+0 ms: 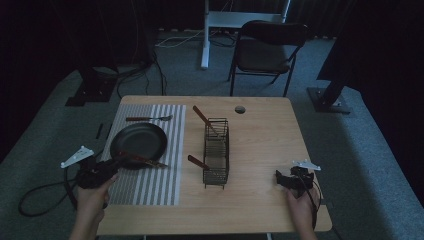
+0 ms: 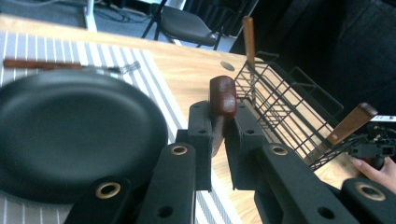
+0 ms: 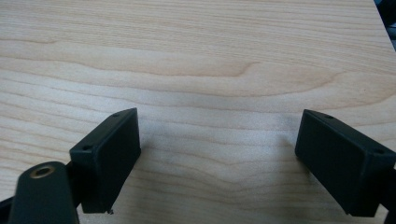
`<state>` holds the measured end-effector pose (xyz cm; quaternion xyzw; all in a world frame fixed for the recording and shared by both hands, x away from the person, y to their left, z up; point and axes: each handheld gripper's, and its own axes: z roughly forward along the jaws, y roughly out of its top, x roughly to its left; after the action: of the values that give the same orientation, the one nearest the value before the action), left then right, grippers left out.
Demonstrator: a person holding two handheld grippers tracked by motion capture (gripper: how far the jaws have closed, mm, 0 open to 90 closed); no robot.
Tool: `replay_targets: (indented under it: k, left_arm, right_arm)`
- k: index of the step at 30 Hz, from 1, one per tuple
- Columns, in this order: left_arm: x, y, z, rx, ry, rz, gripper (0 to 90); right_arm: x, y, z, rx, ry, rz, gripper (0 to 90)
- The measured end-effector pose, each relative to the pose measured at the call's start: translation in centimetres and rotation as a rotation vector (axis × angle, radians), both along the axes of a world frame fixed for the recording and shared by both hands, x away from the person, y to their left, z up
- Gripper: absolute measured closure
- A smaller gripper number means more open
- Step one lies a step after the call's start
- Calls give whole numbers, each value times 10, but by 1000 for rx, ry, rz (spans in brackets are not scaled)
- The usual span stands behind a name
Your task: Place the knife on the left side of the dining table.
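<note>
Though blade end blurred: left tool (image 2: 219,135) clamping wood-handled utensil (image 2: 222,95), right tool (image 3: 219,161) agape.

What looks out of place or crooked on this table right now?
Nothing is spilled or broken. The wire rack holds two wooden-handled utensils leaning at slants, not upright. The left gripper is shut on a wooden handle beside the black pan.

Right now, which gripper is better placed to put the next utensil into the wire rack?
Left. The left gripper is already shut on a wooden-handled utensil beside the wire rack. The right gripper is open over bare table.
</note>
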<state>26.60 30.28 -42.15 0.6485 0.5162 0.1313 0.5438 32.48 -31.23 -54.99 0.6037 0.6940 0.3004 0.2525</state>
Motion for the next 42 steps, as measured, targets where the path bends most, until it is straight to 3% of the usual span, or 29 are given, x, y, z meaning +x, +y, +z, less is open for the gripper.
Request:
replay_targets:
  k: [6, 14, 17, 24, 29, 32, 36, 42]
  left_arm:
    - [-9, 4, -20, -43, 31, 3, 822]
    - [-15, 7, -32, -101, 58, 5, 822]
    - [-15, 6, -38, -95, 73, 20, 822]
    - [-18, 13, -46, -140, 86, 42, 820]
    - [-18, 16, -48, -125, 92, 59, 795]
    - [-18, 22, -56, -129, 108, 105, 769]
    - [-18, 25, -60, -132, 115, 109, 753]
    - [-18, 38, -79, -179, 150, 143, 731]
  right_arm:
    - [0, 0, 0, 0, 0, 0, 131]
    - [0, 0, 0, 0, 0, 0, 131]
    - [0, 0, 0, 0, 0, 0, 131]
    - [0, 0, 0, 0, 0, 0, 131]
    - [0, 0, 0, 0, 0, 0, 131]
    - [0, 0, 0, 0, 0, 0, 131]
    - [0, 0, 0, 0, 0, 0, 131]
    - [0, 0, 0, 0, 0, 0, 131]
